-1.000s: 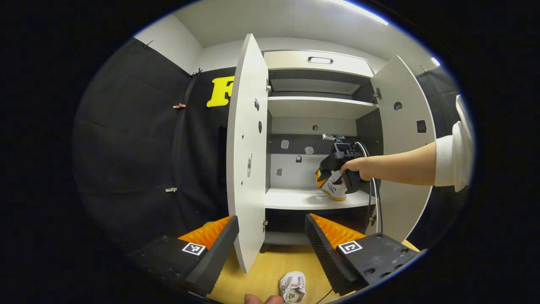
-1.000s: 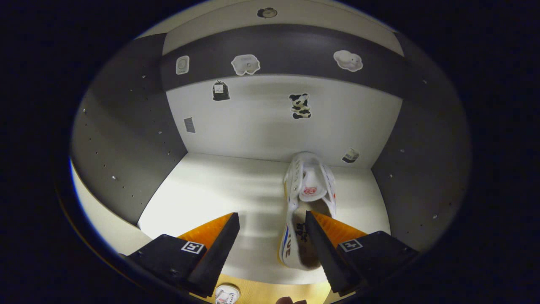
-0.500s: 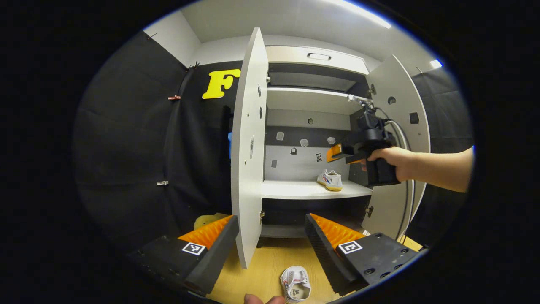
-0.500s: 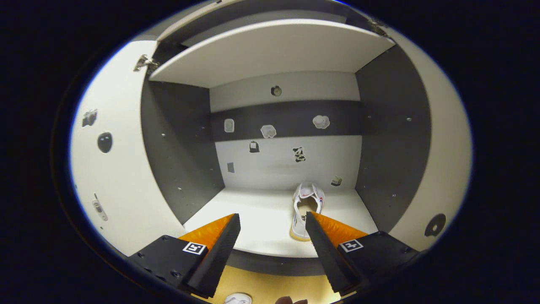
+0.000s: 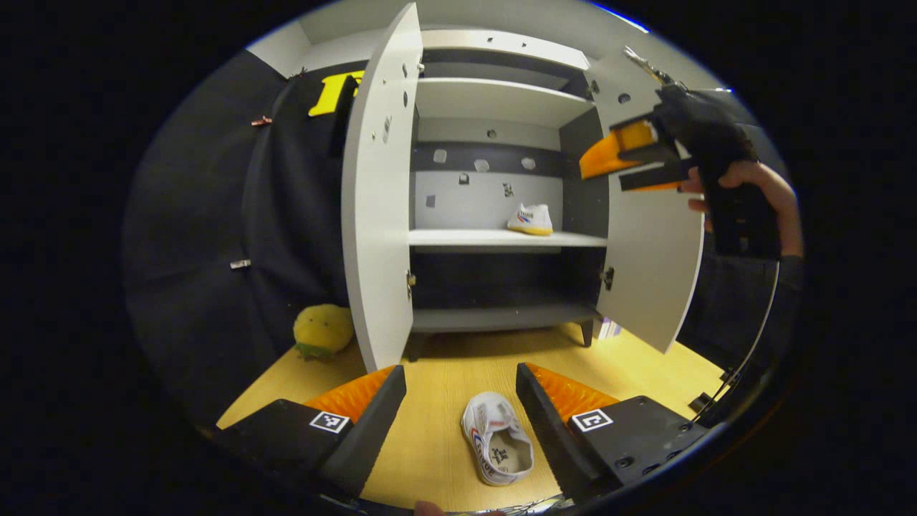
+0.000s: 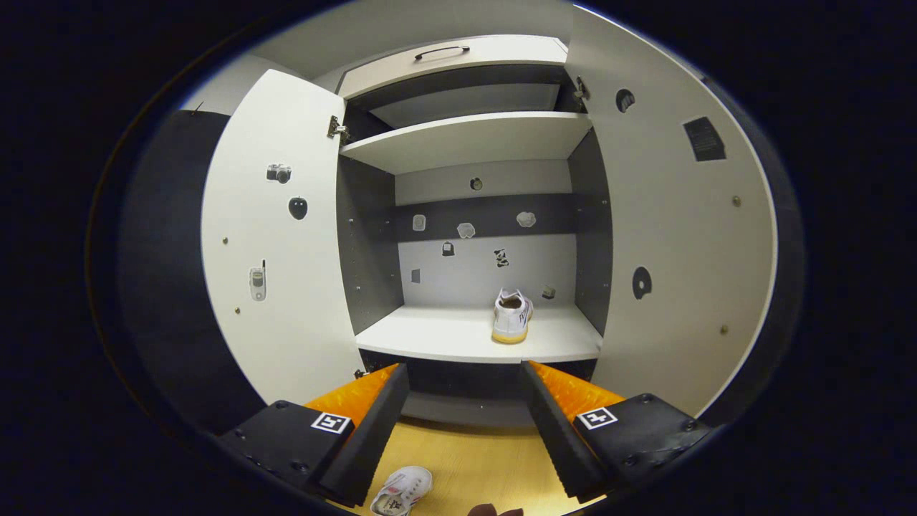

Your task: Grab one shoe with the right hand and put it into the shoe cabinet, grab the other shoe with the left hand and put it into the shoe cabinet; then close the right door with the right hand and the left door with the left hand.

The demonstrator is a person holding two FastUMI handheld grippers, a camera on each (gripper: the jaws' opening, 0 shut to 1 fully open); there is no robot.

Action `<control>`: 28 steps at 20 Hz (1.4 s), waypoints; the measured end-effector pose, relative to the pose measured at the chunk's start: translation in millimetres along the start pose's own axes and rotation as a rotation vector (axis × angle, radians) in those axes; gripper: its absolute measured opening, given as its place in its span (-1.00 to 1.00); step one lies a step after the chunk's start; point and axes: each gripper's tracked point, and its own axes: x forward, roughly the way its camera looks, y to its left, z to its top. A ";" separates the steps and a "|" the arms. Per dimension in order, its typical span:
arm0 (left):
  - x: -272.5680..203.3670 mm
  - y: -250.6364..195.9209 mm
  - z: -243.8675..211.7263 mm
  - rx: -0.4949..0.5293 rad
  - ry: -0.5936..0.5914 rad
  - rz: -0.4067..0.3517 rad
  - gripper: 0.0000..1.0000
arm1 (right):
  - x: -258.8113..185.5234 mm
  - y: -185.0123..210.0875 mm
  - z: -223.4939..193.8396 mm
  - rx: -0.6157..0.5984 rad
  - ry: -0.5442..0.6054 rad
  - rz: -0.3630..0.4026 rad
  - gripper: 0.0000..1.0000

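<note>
Lying on the wooden floor (image 5: 444, 358), one white shoe (image 5: 497, 448) sits between the parted, empty left tongs (image 5: 458, 412). The other shoe (image 6: 511, 315) rests on the cabinet's middle shelf (image 6: 458, 337), both doors (image 5: 376, 193) open. The right tongs (image 6: 462, 416) hang released before it. A yellow plush toy (image 5: 322, 331) sits beside the left door.
</note>
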 end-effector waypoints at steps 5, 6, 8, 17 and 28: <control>33.7 -12.9 -91.9 0.091 0.181 -0.025 0.77 | -45.8 -11.7 -18.4 -0.010 0.031 -0.023 0.97; 40.9 -15.6 -108.4 0.101 0.220 -0.035 0.74 | -54.5 -13.7 -21.7 -0.008 0.042 -0.025 0.97; 58.0 -20.2 -134.4 0.102 0.284 -0.055 0.63 | -67.7 -19.6 -26.6 -0.008 0.057 -0.037 0.97; 130.6 -15.0 -168.3 0.123 0.339 -0.022 0.03 | -110.1 -59.5 -44.7 -0.057 0.091 -0.121 0.97; 156.9 -4.4 -169.4 0.130 0.396 0.042 -0.83 | -132.4 -87.8 -57.5 -0.055 0.121 -0.216 0.97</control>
